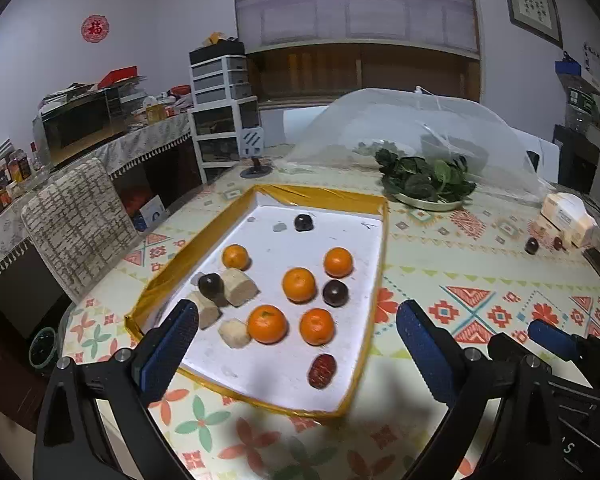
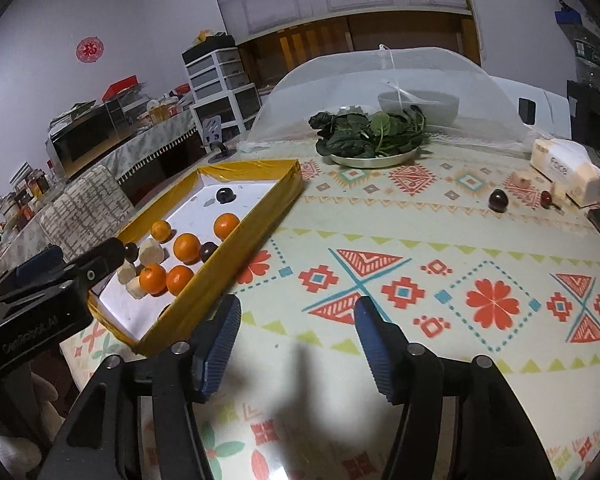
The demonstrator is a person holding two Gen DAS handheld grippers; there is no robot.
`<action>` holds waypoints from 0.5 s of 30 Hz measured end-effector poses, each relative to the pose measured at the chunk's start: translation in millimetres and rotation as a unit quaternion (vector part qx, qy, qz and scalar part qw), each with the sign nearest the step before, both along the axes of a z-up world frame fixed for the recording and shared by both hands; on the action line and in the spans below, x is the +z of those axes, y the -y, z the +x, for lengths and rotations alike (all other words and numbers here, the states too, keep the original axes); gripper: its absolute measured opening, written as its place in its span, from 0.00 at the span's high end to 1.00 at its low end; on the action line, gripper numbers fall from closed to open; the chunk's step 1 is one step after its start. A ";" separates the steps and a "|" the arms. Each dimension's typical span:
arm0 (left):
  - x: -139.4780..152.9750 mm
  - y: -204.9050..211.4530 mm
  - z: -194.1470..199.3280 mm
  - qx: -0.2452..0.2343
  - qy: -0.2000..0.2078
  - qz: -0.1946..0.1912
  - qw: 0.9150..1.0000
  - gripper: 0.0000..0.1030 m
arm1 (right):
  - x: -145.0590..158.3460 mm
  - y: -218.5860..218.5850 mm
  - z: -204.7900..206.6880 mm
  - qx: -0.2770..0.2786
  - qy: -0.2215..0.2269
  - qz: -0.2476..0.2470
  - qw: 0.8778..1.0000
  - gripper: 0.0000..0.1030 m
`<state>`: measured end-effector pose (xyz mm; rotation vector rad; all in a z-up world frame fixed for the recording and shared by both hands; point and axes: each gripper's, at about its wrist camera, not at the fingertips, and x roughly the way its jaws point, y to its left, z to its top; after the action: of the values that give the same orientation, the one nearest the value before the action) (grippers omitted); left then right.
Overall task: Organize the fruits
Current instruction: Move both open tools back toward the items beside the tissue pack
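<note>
A yellow-rimmed tray [image 1: 320,194] with a white floor holds several oranges [image 1: 299,284], dark plums [image 1: 335,293], pale banana pieces [image 1: 240,286] and a red date [image 1: 322,371]. My left gripper [image 1: 296,344] is open and empty over the tray's near end. My right gripper [image 2: 294,340] is open and empty above the patterned tablecloth, right of the tray [image 2: 236,256]. A dark plum [image 2: 498,200] and a small red fruit [image 2: 546,197] lie on the cloth far right, next to pale pieces [image 2: 520,180].
A plate of leafy greens [image 2: 370,136] stands behind the tray, in front of a mesh food cover [image 2: 380,80]. A tissue pack [image 2: 564,170] lies at the far right. A chair back [image 1: 76,220] stands left of the table edge.
</note>
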<state>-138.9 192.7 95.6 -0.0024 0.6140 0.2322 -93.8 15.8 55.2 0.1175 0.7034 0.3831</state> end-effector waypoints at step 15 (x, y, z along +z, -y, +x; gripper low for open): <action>-1.3 24.6 -5.8 -0.025 -0.007 0.017 1.000 0.04 | -0.1 12.2 -6.2 -0.006 0.002 0.005 1.000 0.36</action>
<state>-144.7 168.1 94.3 0.0469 0.6232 0.1939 -100.0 3.6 55.1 0.1309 0.6958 0.3755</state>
